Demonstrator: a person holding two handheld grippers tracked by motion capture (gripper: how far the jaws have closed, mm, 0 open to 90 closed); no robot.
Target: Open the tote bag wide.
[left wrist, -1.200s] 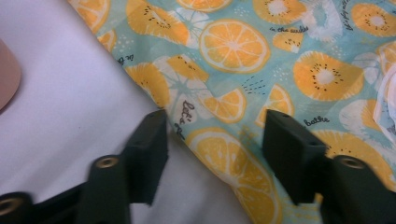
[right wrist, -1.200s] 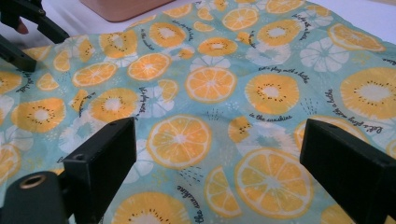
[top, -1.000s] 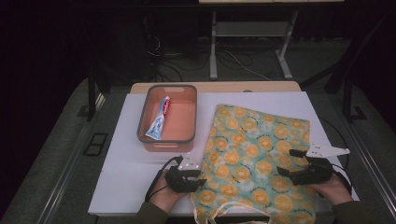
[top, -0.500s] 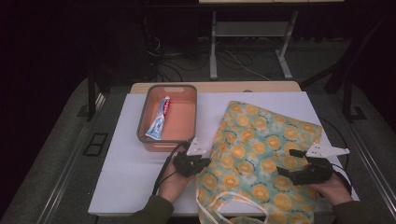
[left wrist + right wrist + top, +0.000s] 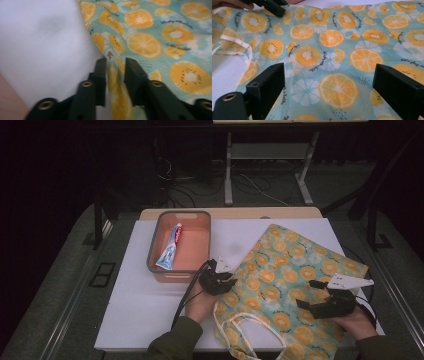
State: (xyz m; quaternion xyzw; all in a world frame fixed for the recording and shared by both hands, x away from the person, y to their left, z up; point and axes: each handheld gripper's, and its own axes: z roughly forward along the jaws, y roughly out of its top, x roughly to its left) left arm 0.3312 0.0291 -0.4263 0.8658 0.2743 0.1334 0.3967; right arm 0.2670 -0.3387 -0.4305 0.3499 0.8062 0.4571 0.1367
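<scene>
A teal cloth bag (image 5: 292, 270) printed with orange slices lies on the white table top (image 5: 135, 315), its white handles (image 5: 252, 326) toward the near edge. My left gripper (image 5: 230, 280) is at the bag's left edge, and in the left gripper view the jaws of that gripper (image 5: 115, 62) are shut on a fold of the bag (image 5: 155, 42). My right gripper (image 5: 306, 294) is over the bag's right part. Its jaws stand wide open around the gripper's midpoint (image 5: 329, 75), just above the fabric (image 5: 332, 37), with nothing between them. The left gripper (image 5: 272, 6) also shows at the top left of the right gripper view.
An orange tray (image 5: 152, 261) with a grey rim stands at the back left, close to the left gripper, holding a toothpaste tube (image 5: 169, 249). Bare white surface lies left of the bag. Dark table frames and cables stand beyond the far edge.
The left gripper has moved away from the near edge and rightward, pulling the bag's left edge with it. The bag has turned and slid right. The right gripper has hardly moved.
</scene>
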